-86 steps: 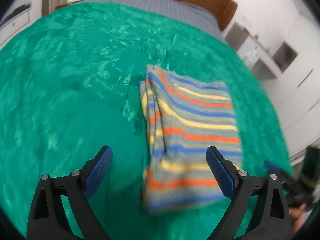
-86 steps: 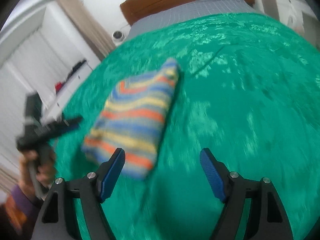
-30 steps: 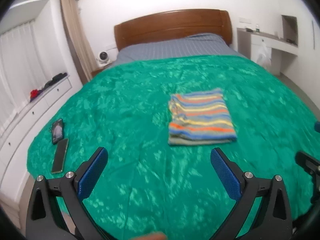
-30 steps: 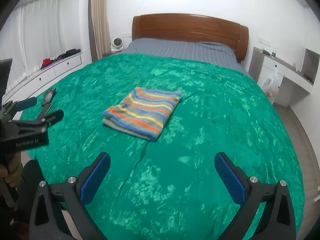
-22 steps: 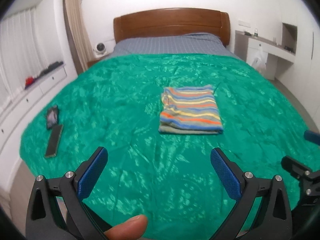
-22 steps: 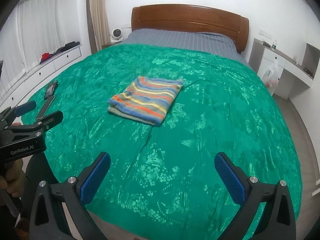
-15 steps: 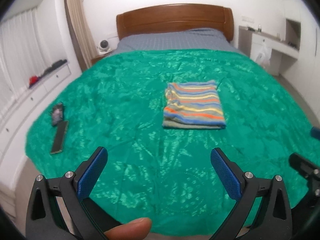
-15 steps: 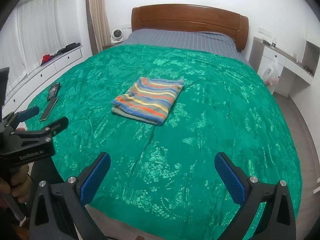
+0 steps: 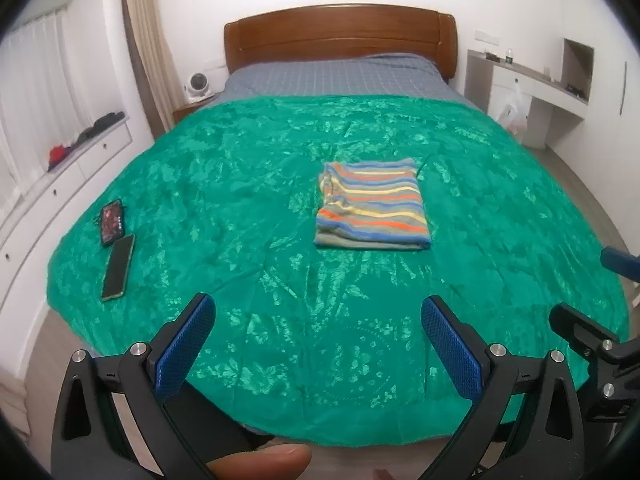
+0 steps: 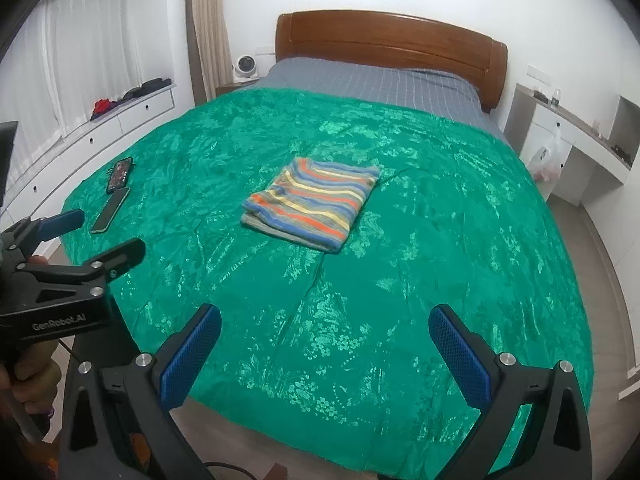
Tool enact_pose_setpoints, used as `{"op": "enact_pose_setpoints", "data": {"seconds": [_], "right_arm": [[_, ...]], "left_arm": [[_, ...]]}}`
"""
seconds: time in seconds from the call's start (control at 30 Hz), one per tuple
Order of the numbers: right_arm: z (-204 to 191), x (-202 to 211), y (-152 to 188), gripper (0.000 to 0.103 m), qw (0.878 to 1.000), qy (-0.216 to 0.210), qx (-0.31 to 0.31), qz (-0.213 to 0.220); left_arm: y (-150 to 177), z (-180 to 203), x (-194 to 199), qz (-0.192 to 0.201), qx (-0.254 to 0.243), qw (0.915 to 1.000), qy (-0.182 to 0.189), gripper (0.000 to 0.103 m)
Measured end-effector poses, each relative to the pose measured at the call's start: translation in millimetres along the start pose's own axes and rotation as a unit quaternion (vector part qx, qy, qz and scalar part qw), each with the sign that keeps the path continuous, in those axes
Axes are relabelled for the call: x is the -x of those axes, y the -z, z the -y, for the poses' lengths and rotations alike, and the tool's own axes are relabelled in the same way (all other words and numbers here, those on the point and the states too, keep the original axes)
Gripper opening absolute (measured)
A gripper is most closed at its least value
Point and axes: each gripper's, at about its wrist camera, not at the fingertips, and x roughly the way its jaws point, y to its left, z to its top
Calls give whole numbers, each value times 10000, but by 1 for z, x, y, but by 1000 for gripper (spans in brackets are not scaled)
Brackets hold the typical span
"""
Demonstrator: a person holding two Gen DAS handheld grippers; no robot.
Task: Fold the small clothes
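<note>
bedspread [image 9: 248,184] — shiny green cloth; folded garment [image 9: 372,206] — matt striped knit; headboard [image 9: 340,40] — glossy wood

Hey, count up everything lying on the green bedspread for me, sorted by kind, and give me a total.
Folded striped garment: 1
Phones: 2, one with a patterned case and one dark, near the left edge of the green bedspread
Total: 3
</note>
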Motion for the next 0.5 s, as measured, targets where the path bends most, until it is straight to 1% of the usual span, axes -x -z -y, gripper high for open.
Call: {"op": "enact_pose_setpoints", "data": {"seconds": [0.1, 0.27, 0.5], "right_arm": [[2, -1, 2, 102, 9999, -5, -73, -93], [2, 2, 3, 102, 9997, 210, -34, -96], [4, 6, 4, 102, 9997, 167, -61, -156]], "left_arm": [[0, -1, -1, -85, 53, 9999, 56, 103], [1, -1, -3, -264, 84, 9995, 155, 103], [1, 3, 0, -360, 92, 9991, 219, 103]]}}
